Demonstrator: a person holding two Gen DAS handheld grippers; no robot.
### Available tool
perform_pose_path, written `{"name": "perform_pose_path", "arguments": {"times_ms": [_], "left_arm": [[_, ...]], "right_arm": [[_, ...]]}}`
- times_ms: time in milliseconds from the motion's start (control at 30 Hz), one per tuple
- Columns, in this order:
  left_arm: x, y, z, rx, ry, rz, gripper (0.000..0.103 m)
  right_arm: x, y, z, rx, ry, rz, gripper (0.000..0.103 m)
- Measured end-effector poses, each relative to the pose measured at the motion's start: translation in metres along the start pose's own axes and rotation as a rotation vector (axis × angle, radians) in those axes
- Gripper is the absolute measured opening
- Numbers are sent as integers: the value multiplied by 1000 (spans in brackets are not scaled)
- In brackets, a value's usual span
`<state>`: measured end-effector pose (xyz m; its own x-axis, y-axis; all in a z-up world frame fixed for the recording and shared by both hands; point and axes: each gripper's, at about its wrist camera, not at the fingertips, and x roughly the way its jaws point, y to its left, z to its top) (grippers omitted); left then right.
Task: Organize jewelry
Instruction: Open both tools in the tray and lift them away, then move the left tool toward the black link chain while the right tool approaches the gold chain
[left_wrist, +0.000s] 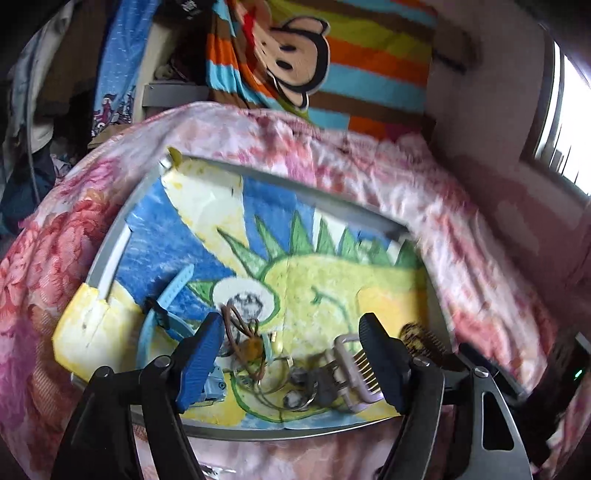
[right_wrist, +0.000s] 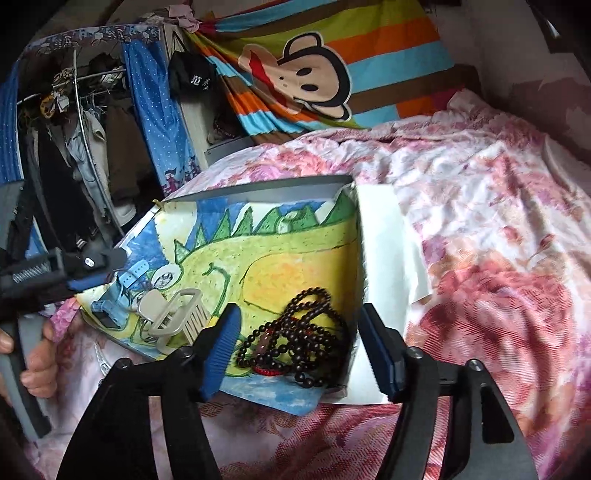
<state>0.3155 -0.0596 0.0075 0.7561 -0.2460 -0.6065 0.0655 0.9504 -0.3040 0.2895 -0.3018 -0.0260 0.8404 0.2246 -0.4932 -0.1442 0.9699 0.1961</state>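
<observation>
A grey tray (left_wrist: 110, 243) lined with a crayon dinosaur drawing lies on the bed. My left gripper (left_wrist: 291, 321) hangs open over a small pile on it. The pile holds a brown cord with an amber pendant (left_wrist: 247, 343), silver rings (left_wrist: 291, 395) and a beige comb clip (left_wrist: 351, 365). A light blue watch (left_wrist: 173, 291) lies to their left. My right gripper (right_wrist: 300, 314) is open, with a dark bead necklace (right_wrist: 306, 332) lying loose on the tray (right_wrist: 277, 186) between its fingers. The clip (right_wrist: 177, 317), the watch (right_wrist: 118, 299) and the left gripper (right_wrist: 92, 273) show further left.
The tray rests on a pink floral bedspread (right_wrist: 498, 258). A white sheet of paper (right_wrist: 388, 236) sticks out at its right side. A striped monkey blanket (right_wrist: 314, 74) hangs behind, and a clothes rack (right_wrist: 85, 129) stands at the left. A hand (right_wrist: 37, 362) holds the left tool.
</observation>
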Motion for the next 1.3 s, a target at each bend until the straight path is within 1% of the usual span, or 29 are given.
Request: {"name": "perform_pose_path", "arguments": {"times_ms": [33,100,133,167,200,233,267,333,400,567,767,900,1100,1167,1300], "left_arm": [[-4,-1,2,-8,2,-7,74],[-15,-3,4,-9,-8,-3,77],[-21,-4,5,-3,-21,1,82],[-28,-6,5,5,-39,4,87],[-39,-9,5,18,-67,10,91],[-46,-10,5,25,-85,13,96],[-57,-11,5,34,-114,19,98],[-74,-14,3,42,-149,26,100],[-92,-15,1,51,-172,31,101],[-129,-13,-11,68,-219,58,103],[-174,10,-42,28,-271,71,103],[-198,24,-58,14,-293,88,103],[-217,32,-79,36,-278,138,103],[-221,32,-84,40,-265,134,103],[-227,35,-97,57,-270,125,103]], "right_arm": [[-5,2,1,-8,-9,-8,67],[-18,5,6,-23,-37,-22,77],[-26,8,8,-27,-54,-23,79],[-34,10,10,-29,-69,-20,84],[-42,12,12,-30,-86,-17,89],[-52,17,14,-36,-101,-13,91],[-62,21,15,-45,-116,-15,92],[-79,30,17,-66,-141,-29,93],[-93,40,18,-92,-163,-42,95],[-132,69,18,-159,-197,-41,98],[-173,92,12,-164,-222,-36,98],[-200,104,4,-178,-243,-51,98],[-232,113,-11,-173,-279,-67,98],[-241,116,-18,-177,-287,-80,98],[-252,117,-36,-193,-288,-112,98]]}}
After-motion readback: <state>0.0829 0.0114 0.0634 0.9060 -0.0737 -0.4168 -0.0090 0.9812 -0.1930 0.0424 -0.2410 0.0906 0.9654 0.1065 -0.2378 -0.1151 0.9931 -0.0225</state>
